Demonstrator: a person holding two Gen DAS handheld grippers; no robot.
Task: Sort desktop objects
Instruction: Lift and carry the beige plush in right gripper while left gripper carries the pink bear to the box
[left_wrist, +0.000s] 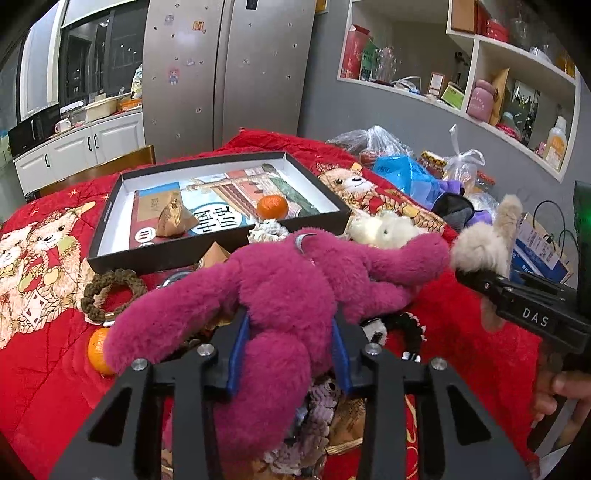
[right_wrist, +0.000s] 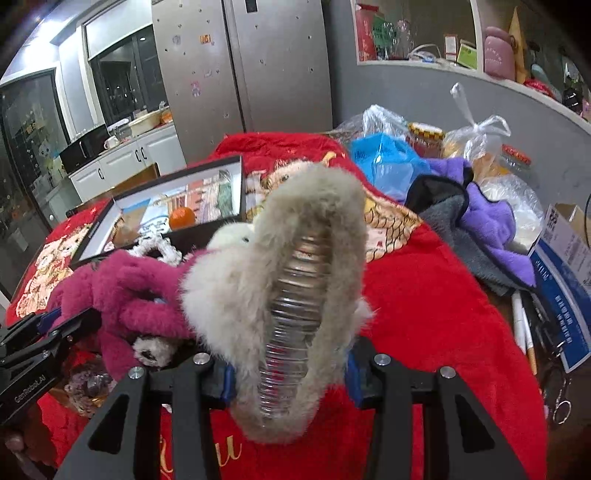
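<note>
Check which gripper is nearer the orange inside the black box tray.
Left. The left gripper, shut on the pink plush, sits just in front of the tray's orange. The right gripper, holding the furry clip, is farther to the side.

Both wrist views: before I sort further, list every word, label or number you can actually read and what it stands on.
"DAS": white letters on the right gripper body, left wrist view.
"GenRobot.AI": white print on the left gripper body, right wrist view; small, slightly uncertain.
Large Chinese characters: on the booklet in the black tray; legible as characters, not transcribed.
Gold script on the red cloth: cut off.
Shelf boxes, blue box print: too small.
</note>
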